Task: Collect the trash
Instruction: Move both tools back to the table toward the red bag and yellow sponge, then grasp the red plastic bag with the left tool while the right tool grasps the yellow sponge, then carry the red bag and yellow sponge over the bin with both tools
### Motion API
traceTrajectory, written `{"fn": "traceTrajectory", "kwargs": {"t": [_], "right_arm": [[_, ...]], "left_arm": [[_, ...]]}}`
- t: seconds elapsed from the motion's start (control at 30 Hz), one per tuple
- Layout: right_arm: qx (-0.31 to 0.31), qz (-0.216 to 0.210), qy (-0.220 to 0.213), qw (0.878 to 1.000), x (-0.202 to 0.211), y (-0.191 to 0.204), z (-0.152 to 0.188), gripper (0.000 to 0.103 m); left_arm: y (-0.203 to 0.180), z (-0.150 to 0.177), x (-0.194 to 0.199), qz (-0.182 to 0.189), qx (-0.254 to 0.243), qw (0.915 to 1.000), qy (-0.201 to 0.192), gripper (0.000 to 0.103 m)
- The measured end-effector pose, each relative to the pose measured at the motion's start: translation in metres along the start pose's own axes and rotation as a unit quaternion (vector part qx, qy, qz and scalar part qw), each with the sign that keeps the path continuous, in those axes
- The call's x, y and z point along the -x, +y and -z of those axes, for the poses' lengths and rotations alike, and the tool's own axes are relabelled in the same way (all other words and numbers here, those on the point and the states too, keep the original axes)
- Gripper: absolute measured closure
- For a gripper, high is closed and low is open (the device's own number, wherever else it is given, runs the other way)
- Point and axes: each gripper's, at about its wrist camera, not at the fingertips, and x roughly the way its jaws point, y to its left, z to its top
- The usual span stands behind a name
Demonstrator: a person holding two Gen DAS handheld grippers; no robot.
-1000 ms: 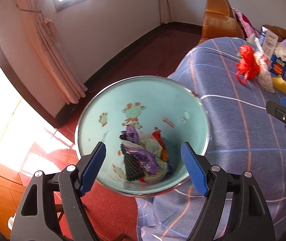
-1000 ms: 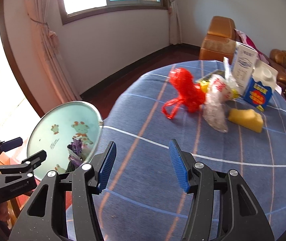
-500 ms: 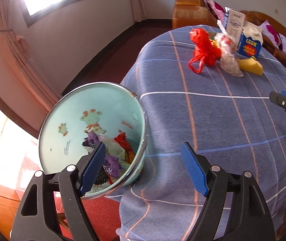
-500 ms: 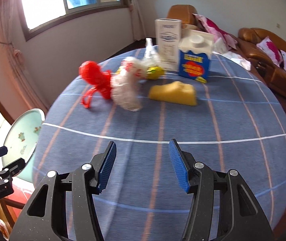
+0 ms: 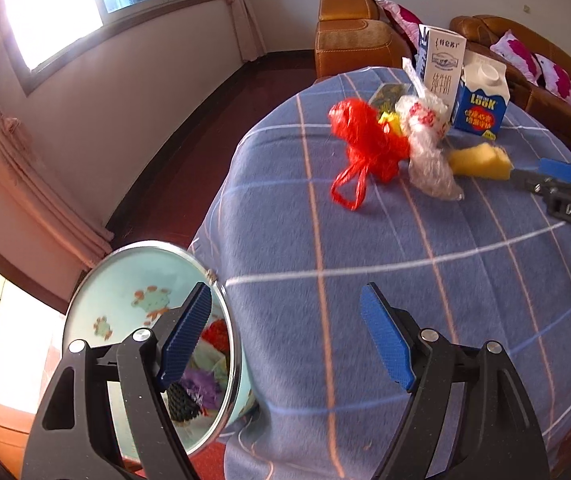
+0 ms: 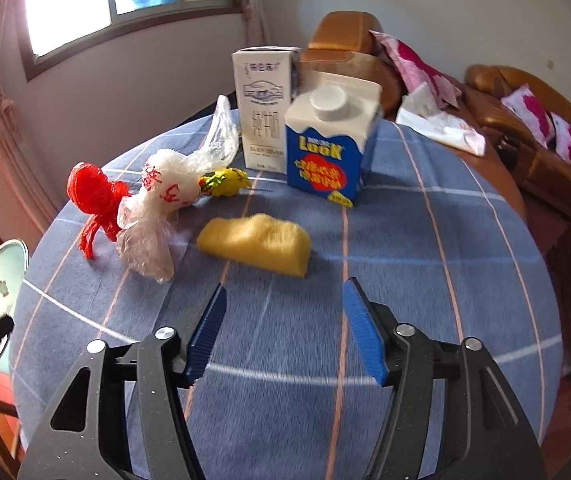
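A round bin (image 5: pixel 141 280) with a pale mint inside, printed cartoon animals and a shiny metal rim stands just beside the table edge at the lower left of the left wrist view. It holds crumpled scraps: something purple, a black ribbed piece, a red bit and pale paper.

The table (image 6: pixel 425 248) is draped in a fuzzy blue cloth crossed by white and orange lines. The trash lies in a loose cluster toward its far side. A crinkled red bag (image 6: pixel 97 196) with a trailing handle loop lies leftmost, touching a clear bag (image 6: pixel 157 208) with red print, wrinkled and glossy. A small yellow wrapper (image 6: pixel 225 179) sits just behind the clear bag. A yellow sponge (image 6: pixel 255 242), a porous wedge, lies nearer the right gripper, apart from the bags. Two cartons stand upright behind: a tall white carton (image 6: pixel 263 108) and, beside it, a squat blue carton (image 6: pixel 329 148) with a white top, a round cap and the word "LOOK".

The left gripper (image 5: pixel 285 336) has its blue ribbed pads spread wide with nothing between them; it hangs over the table edge, one finger in front of the bin. The right gripper (image 6: pixel 285 332) has just been opening; its pads stand apart and empty above the cloth, short of the sponge. In the left wrist view its tip lies just beside the sponge.

Brown sofas (image 6: pixel 525 120) with pink-patterned cushions lie behind the table.
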Motion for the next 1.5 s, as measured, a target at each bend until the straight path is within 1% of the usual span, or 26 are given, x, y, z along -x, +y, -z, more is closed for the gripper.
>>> {"fn": "traceTrajectory", "kwargs": {"t": [0.1,0.23,0.37,0.43,0.5,0.57,0.6,0.63,0.67,0.73,0.83,0.87,0.93,1.03,1.17,1.3,1.5], "right_arm": [[0.043,-0.02,0.018,0.999,-0.02,0.002,-0.013,0.038],[0.091,-0.035,0.03,0.995,-0.039,0.001,-0.024,0.038],[0.137,-0.051,0.03,0.989,-0.051,0.002,-0.035,0.037],[0.148,-0.062,0.036,0.986,-0.059,0.001,-0.038,0.036],[0.146,-0.081,0.046,0.985,-0.066,-0.004,-0.04,0.037],[0.135,-0.105,0.052,0.984,-0.07,-0.01,-0.039,0.041],[0.125,-0.122,0.058,0.983,-0.07,-0.014,-0.039,0.05],[0.117,-0.131,0.061,0.983,-0.071,-0.017,-0.038,0.054],[0.11,-0.133,0.061,0.983,-0.07,-0.018,-0.037,0.055],[0.105,-0.136,0.06,0.983,-0.068,-0.022,-0.034,0.06],[0.101,-0.13,0.062,0.984,-0.062,-0.023,-0.03,0.065],[0.097,-0.125,0.063,0.985,-0.06,-0.024,-0.029,0.066],[0.09,-0.119,0.06,0.987,-0.054,-0.027,-0.024,0.068],[0.072,-0.111,0.055,0.99,-0.042,-0.032,-0.011,0.068],[0.039,-0.102,0.042,0.993,-0.022,-0.042,0.0,0.068],[0.024,-0.09,0.026,0.995,0.001,-0.036,0.006,0.068],[0.015,-0.06,0.016,0.998,0.017,-0.023,0.021,0.068]], "left_arm": [[0.0,-0.019,-0.005,0.008,0.0,1.0,-0.003,0.027],[-0.006,-0.047,-0.015,0.014,-0.011,0.9997,-0.016,0.027],[-0.014,-0.079,-0.033,0.036,-0.017,0.999,-0.021,0.025],[-0.019,-0.093,-0.046,0.044,-0.013,0.9988,-0.016,0.024],[-0.024,-0.102,-0.061,0.054,-0.008,0.9985,-0.007,0.024],[-0.029,-0.109,-0.077,0.053,-0.002,0.9986,0.003,0.024],[-0.03,-0.111,-0.084,0.053,0.003,0.9985,0.007,0.027],[-0.03,-0.111,-0.087,0.06,0.009,0.9981,0.009,0.035],[-0.03,-0.112,-0.092,0.075,0.021,0.9969,0.014,0.04],[-0.028,-0.114,-0.095,0.089,0.031,0.9954,0.016,0.063],[-0.032,-0.115,-0.093,0.099,0.028,0.9946,0.006,0.079],[-0.033,-0.114,-0.09,0.102,0.028,0.9944,0.002,0.082],[-0.033,-0.111,-0.085,0.1,0.029,0.9946,-0.002,0.084],[-0.03,-0.102,-0.071,0.097,0.028,0.9949,-0.006,0.085],[-0.022,-0.083,-0.046,0.078,0.025,0.9966,-0.013,0.085],[-0.016,-0.066,-0.028,0.07,0.03,0.9971,-0.009,0.085],[-0.02,-0.039,-0.012,0.053,0.022,0.9984,-0.005,0.085]]}}
